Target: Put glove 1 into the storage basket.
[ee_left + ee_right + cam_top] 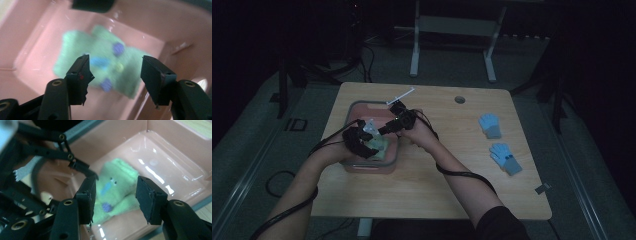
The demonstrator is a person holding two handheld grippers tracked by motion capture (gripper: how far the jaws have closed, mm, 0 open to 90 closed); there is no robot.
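Green gloves point(100, 65) lying flat in pink bin point(357, 107).
Left tongs point(115, 75) and right tongs point(115, 200), both parted and empty, above the bin; no legible writing.

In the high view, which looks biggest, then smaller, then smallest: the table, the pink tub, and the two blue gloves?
1. The table looks biggest by far.
2. The pink tub comes next.
3. The two blue gloves, far one and near one, look smallest. They look alike in size, so I won't rank one above the other.

green glove point(100, 65) blurred in left gripper view, its coloured patches indistinct, partly behind jaws
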